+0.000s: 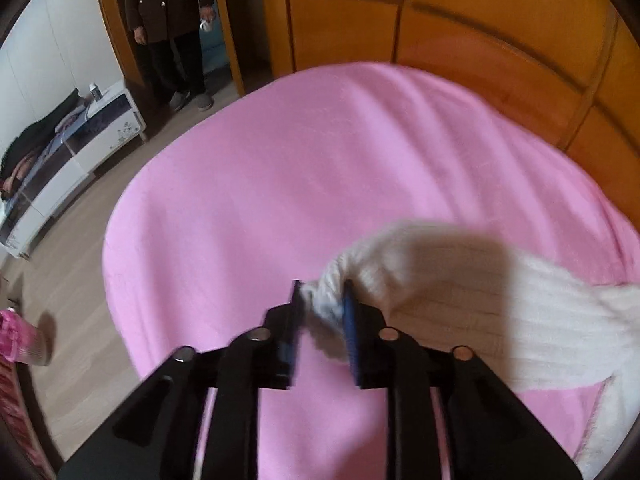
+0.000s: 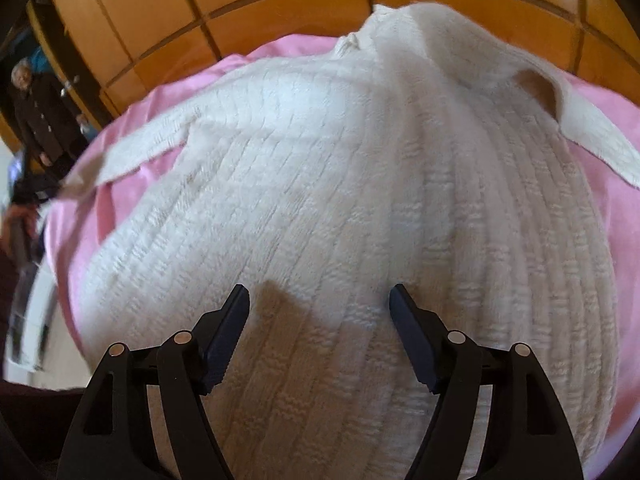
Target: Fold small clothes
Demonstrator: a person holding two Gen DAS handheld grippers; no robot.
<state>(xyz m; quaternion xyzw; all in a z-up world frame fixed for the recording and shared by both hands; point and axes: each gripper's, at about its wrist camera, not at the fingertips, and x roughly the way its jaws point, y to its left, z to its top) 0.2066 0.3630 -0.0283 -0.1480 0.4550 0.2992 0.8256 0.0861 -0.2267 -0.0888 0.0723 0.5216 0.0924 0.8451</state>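
- One white knit sweater (image 2: 320, 200), spread out on the bed, with two sleeves showing, one out to the left and one to the right.
- One pink blanket (image 1: 280, 180) under it, covering the whole bed.
- Two grippers total: the left gripper (image 1: 322, 300) and the right gripper (image 2: 320, 300), each with two dark fingers.
- One wooden headboard (image 1: 460, 32) at the far side.
- One person (image 1: 168, 20) standing in the far left doorway, dark clothes, two grey shoes.
- One white low cabinet (image 1: 92, 140) on the left, with a pile of clothes on top, too jumbled to count.
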